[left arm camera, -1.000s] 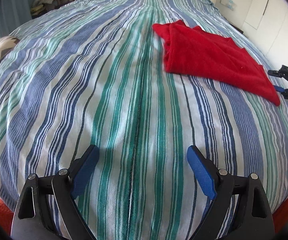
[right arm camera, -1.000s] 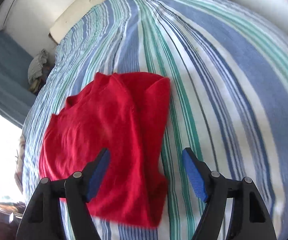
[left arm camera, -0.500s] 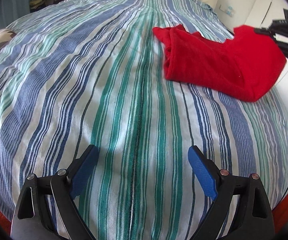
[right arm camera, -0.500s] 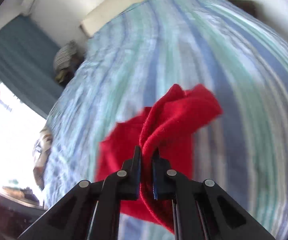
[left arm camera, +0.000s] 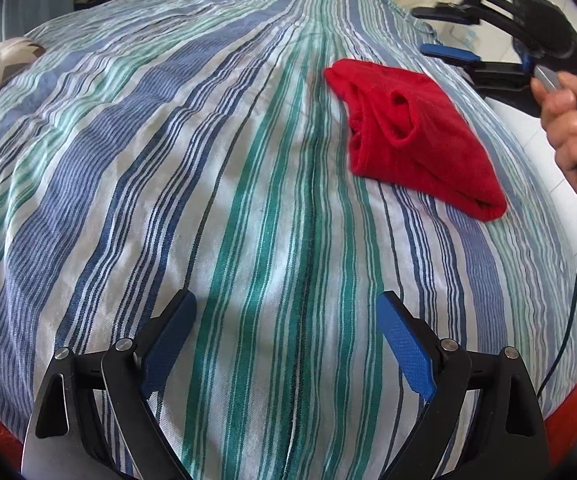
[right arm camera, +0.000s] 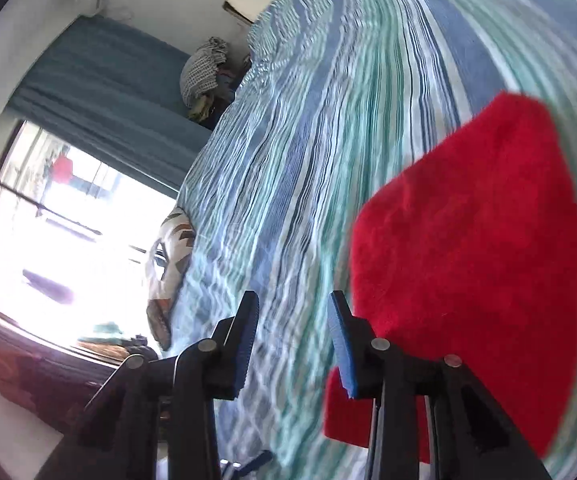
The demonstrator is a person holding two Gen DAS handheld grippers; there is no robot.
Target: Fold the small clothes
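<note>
**Inspector:** Position of the red garment?

**Assistant:** It lies folded on the striped bedspread, toward the far right of the bed in the left wrist view. Half a second ago one end was lifted off the bed and pinched in the right gripper; that end is now laid over the rest, and the piece reads shorter and thicker.

**Inspector:** Right gripper?

**Assistant:** Fingers apart and clear of the cloth, held above and beyond the garment in the person's hand. Half a second ago they were clamped on the fabric. In its own blurred view the garment sits right of the blue pads, not between them.

**Inspector:** Left gripper?

**Assistant:** Wide apart, nothing between the pads, low over the near part of the bedspread, well apart from the garment. Unchanged over the last second.

**Inspector:** Surroundings?

**Assistant:** A patterned cushion at the bed's left edge, near the window.
</note>
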